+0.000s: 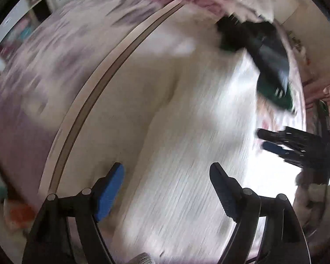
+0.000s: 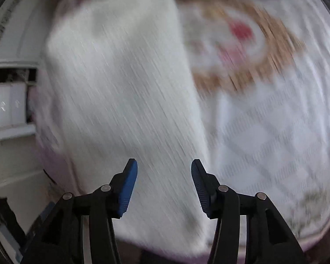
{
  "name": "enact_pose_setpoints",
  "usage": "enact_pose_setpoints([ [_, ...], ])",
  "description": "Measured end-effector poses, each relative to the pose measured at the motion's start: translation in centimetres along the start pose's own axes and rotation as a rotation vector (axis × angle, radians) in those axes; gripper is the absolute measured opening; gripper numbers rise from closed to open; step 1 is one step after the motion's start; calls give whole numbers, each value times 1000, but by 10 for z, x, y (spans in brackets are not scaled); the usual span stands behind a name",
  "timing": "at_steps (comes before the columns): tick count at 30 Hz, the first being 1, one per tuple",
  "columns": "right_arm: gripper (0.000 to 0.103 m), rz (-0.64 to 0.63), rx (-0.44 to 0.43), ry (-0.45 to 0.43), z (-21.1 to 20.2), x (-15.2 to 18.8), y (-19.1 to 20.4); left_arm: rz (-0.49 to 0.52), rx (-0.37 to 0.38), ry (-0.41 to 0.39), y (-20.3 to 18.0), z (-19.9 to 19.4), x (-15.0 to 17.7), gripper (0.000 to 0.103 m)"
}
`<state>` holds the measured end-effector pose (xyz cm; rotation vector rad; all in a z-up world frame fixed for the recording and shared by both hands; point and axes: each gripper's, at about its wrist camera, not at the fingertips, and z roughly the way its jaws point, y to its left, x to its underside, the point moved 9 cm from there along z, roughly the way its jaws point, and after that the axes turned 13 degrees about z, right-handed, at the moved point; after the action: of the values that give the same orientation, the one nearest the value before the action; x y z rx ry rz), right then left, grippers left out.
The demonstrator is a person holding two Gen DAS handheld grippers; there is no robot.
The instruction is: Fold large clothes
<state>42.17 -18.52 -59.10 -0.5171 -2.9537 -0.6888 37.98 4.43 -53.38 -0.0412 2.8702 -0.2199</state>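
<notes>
In the left wrist view, the left gripper (image 1: 165,189) is hanging with jaws apart and empty above the white garment (image 1: 187,154), which is lying across the bed; the right gripper (image 1: 281,145) is showing at the far right, and a dark cloth (image 1: 270,61) is sitting on the garment's far end. In the right wrist view, the right gripper (image 2: 164,187) is also hanging wide apart, holding nothing, over the folded white garment (image 2: 121,88) beside a patterned sheet (image 2: 275,121); everything is blurring. A blind pinch risks snagging the sheet; the dark cloth is likely blocking any further fold.
</notes>
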Motion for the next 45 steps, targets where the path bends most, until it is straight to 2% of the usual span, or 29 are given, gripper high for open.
enact_pose_setpoints([
  [2, 53, -20, -10, -42, 9, -39, 31, 38, 0, -21, -11, 28, -43, 79],
  [4, 52, -57, 0, -65, 28, -76, 63, 73, -7, 4, -12, 67, -84, 79],
  [7, 52, -93, 73, -75, 52, -114, 85, 107, -59, 46, 6, 115, -115, 79],
  [9, 52, -110, 146, -76, 61, -138, 78, 117, -59, 83, 17, 144, -120, 82],
  [11, 52, -118, 173, -75, 69, -141, 68, 93, -10, 96, 28, 158, -121, 84],
  [14, 52, -139, 189, -98, 73, -140, 68, 71, 31, 91, 34, 155, -118, 86],
  [16, 52, -111, 163, -97, 78, -138, 82, 89, 33, 68, 32, 135, -114, 86],
  [19, 53, -56, 80, -77, 47, -121, 74, 93, 56, 36, 33, 90, -94, 85],
  [21, 53, -29, 38, -52, 25, -98, 57, 75, 77, 31, 36, 57, -69, 85],
  [24, 67, 21, -3, 4, -1, -42, 16, 56, 78, 58, 46, 20, -16, 85],
  [26, 68, 76, -3, 50, -7, 4, -21, 39, 72, 100, 54, 13, 15, 85],
  [30, 68, 216, -5, 172, -4, 103, -102, -28, 87, 221, 74, 23, 105, 84],
  [33, 68, 292, -32, 256, 21, 164, -139, -39, 100, 303, 78, 53, 159, 84],
  [35, 68, 310, -65, 290, 48, 192, -152, -38, 134, 338, 74, 73, 180, 84],
  [37, 68, 313, -109, 300, 69, 205, -156, -31, 188, 358, 65, 95, 194, 84],
  [40, 71, 328, -194, 302, 98, 207, -148, 11, 199, 357, 53, 111, 201, 84],
  [43, 72, 367, -251, 268, 106, 205, -144, 55, 195, 311, 42, 110, 196, 82],
  [44, 72, 361, -261, 260, 107, 205, -139, 72, 193, 289, 38, 109, 194, 75],
  [45, 72, 356, -266, 251, 105, 208, -139, 82, 199, 270, 34, 108, 192, 50],
])
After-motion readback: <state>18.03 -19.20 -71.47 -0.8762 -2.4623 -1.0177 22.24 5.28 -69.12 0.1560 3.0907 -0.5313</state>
